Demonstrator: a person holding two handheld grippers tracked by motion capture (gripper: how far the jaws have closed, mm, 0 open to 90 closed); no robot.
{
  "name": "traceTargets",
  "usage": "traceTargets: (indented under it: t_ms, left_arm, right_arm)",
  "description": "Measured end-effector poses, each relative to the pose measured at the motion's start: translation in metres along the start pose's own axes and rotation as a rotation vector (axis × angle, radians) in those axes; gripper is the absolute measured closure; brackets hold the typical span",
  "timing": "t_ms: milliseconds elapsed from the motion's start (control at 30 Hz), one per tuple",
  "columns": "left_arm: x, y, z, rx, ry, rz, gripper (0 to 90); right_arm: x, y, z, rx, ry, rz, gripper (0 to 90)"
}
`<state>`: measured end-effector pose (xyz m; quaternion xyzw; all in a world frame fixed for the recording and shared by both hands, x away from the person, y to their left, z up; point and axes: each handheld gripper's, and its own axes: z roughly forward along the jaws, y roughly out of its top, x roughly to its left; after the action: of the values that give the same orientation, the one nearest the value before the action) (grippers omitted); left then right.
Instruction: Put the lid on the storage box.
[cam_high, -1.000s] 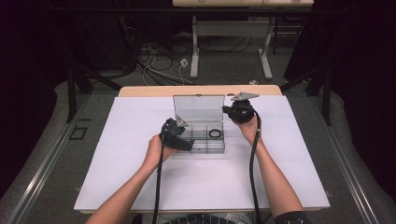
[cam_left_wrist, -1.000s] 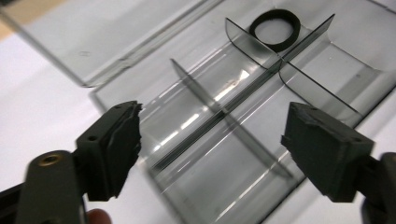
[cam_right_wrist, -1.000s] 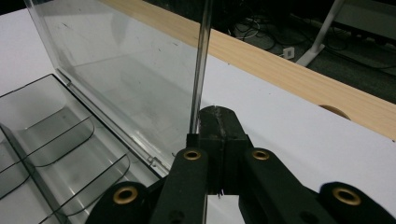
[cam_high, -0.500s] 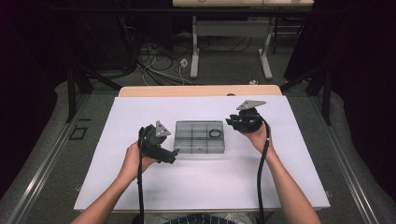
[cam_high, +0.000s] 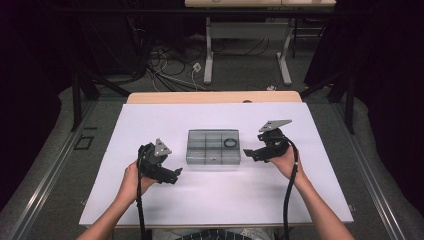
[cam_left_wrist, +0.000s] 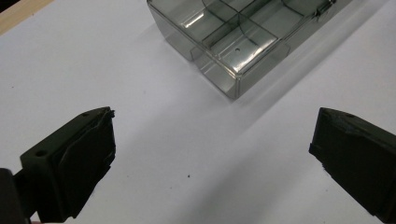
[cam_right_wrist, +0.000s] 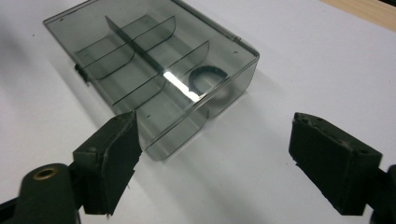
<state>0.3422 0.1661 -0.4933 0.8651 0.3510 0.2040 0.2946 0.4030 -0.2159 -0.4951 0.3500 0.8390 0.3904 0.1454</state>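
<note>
**Closed compartment box sits free between two open grippers**

The smoky clear compartment box (cam_high: 213, 147) lies flat near the middle of the white table cover (cam_high: 150, 120), its lid down and its small latch on the side facing the person. Dividers split it into small cells; a black ring (cam_high: 230, 143) lies in the far right cell, seen through the lid in the right gripper view as well (cam_right_wrist: 205, 79).

The left gripper (cam_high: 170, 174) hangs just off the box's near left corner, apart from it, jaws spread wide with bare cover between them (cam_left_wrist: 210, 154). The right gripper (cam_high: 252, 153) sits just beside the box's right end, jaws pointing toward it; they have just been opening and stand wide, with nothing between them (cam_right_wrist: 215, 154). Neither gripper touches the box. Each hand holds its gripper above the cover, cables trailing back toward the person.
</note>
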Motion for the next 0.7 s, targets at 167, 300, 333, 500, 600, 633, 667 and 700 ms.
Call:
traceTargets:
  t_ms: [167,300,333,500,600,633,667,700]
  left_arm:
    - [0.001,-0.009,-0.004,0.012,-0.009,-0.002,0.0]
    - [0.0,-0.015,-0.005,0.012,-0.012,-0.001,0.0]
    - [0.001,-0.016,-0.007,0.024,-0.014,0.003,0.0]
    - [-0.001,-0.024,-0.011,0.02,-0.014,0.007,0.0]
    - [-0.002,-0.028,-0.014,0.02,-0.01,0.015,0.0]
    - [-0.002,-0.029,-0.015,0.015,-0.005,0.014,0.0]
    - [-0.002,-0.03,-0.016,0.015,-0.01,0.014,0.0]
    - [-0.003,-0.031,-0.016,0.017,-0.011,0.006,0.0]
  right_arm:
    - [0.007,-0.009,-0.01,0.029,0.012,0.004,10.5]
    - [0.012,-0.016,-0.015,0.04,0.014,0.0,6.7]
    - [0.013,-0.017,-0.017,0.046,0.016,-0.002,5.8]
    - [0.021,-0.024,-0.023,0.056,0.021,-0.006,2.6]
    - [0.028,-0.028,-0.028,0.054,0.026,-0.016,1.5]
    - [0.03,-0.029,-0.029,0.05,0.02,-0.022,1.4]
    - [0.032,-0.03,-0.031,0.053,0.018,-0.027,0.9]
    - [0.034,-0.032,-0.031,0.04,0.019,-0.025,0.7]
